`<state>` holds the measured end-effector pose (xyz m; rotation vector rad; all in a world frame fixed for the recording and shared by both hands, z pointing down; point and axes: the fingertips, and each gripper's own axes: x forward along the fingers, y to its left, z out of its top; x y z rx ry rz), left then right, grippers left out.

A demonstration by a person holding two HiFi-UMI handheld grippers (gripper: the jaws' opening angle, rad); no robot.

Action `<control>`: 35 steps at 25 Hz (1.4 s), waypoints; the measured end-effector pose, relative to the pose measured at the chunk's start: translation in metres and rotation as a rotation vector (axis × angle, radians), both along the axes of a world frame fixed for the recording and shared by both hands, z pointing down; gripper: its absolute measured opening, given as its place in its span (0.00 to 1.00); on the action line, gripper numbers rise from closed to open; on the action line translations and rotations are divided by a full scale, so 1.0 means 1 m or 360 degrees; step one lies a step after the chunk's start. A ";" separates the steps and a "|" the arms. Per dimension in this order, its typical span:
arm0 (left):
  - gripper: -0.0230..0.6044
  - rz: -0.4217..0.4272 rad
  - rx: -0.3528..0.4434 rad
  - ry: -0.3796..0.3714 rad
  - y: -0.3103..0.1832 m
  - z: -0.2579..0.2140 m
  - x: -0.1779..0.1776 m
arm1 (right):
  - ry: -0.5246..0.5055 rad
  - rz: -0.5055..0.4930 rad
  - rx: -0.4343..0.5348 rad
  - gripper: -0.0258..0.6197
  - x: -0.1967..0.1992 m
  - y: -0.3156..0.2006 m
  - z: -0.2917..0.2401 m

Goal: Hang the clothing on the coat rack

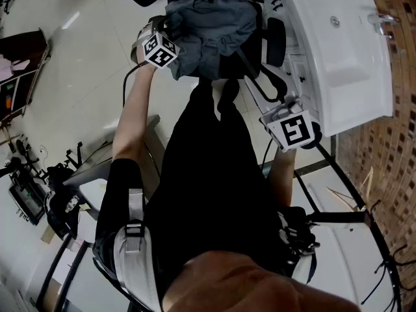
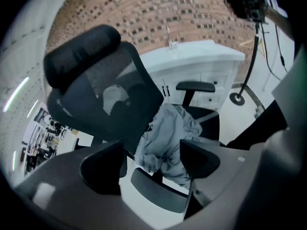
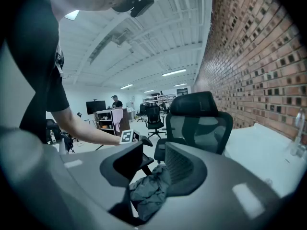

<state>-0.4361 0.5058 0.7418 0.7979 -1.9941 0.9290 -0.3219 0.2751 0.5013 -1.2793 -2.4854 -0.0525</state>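
Note:
A crumpled grey garment [image 1: 211, 34] lies on the seat of a black mesh office chair [image 1: 276, 41]. My left gripper [image 1: 162, 44] hovers at the garment's left edge. Its jaws [image 2: 151, 162] stand wide open, and the garment [image 2: 168, 133] shows beyond them, untouched. My right gripper [image 1: 296, 127] hangs to the chair's right, near the white cabinet. Its jaws [image 3: 153, 164] are partly open with nothing between them, and the garment [image 3: 146, 193] is farther off on the seat. A black pole stand [image 2: 254, 42] rises at the far right; whether it is the coat rack is unclear.
A white cabinet [image 1: 344, 51] with a sink and tap stands against the brick wall [image 1: 390, 148] right of the chair. The chair's backrest [image 2: 105, 95] and headrest rise behind the garment. Black stand legs [image 1: 338, 216] cross the floor by my right side. Another person [image 3: 115, 102] stands at a distant desk.

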 end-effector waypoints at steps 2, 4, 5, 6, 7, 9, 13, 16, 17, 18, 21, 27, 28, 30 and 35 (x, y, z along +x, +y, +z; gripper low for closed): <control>0.61 0.0097 -0.0164 0.0095 0.012 0.053 -0.033 | 0.0036 0.0043 0.0043 0.26 -0.015 0.000 0.016; 0.63 0.0149 -0.0284 0.0195 0.024 0.105 -0.063 | 0.0075 0.0093 0.0070 0.26 -0.031 0.003 0.031; 0.64 0.0143 -0.0311 0.0240 0.030 0.128 -0.078 | 0.0095 0.0114 0.0073 0.26 -0.039 0.006 0.039; 0.64 0.0109 -0.0309 0.0275 0.035 0.148 -0.092 | 0.0114 0.0128 0.0071 0.26 -0.046 0.011 0.047; 0.64 0.0049 -0.0280 0.0298 0.039 0.166 -0.106 | 0.0131 0.0132 0.0069 0.26 -0.053 0.015 0.056; 0.64 -0.0091 -0.0205 0.0319 0.045 0.198 -0.130 | 0.0168 0.0131 0.0064 0.26 -0.062 0.021 0.076; 0.64 -0.0197 -0.0220 0.0370 0.054 0.253 -0.156 | 0.0228 0.0163 0.0042 0.26 -0.077 0.025 0.114; 0.64 -0.0191 -0.0347 0.0457 0.065 0.288 -0.160 | 0.0290 0.0190 0.0090 0.26 -0.076 0.024 0.141; 0.64 -0.0196 -0.0395 0.0477 0.069 0.297 -0.163 | 0.0310 0.0193 0.0106 0.26 -0.076 0.023 0.150; 0.60 -0.0200 -0.0423 0.0488 0.070 0.305 -0.167 | 0.0327 0.0193 0.0118 0.26 -0.076 0.021 0.159; 0.51 -0.0236 -0.0413 0.0486 0.066 0.320 -0.179 | 0.0377 0.0194 0.0154 0.26 -0.077 0.014 0.182; 0.09 -0.0354 0.0187 0.0264 0.042 0.235 -0.181 | 0.0453 0.0213 0.0154 0.26 -0.080 0.019 0.185; 0.09 -0.0328 0.0321 0.0207 0.033 0.206 -0.171 | 0.0463 0.0216 0.0151 0.26 -0.081 0.021 0.183; 0.09 -0.0248 0.0559 0.0104 0.015 0.142 -0.142 | 0.0464 0.0223 0.0148 0.26 -0.087 0.024 0.181; 0.09 0.0092 0.0845 -0.0124 -0.016 0.000 -0.049 | 0.0342 0.0156 0.0243 0.26 -0.113 0.024 0.204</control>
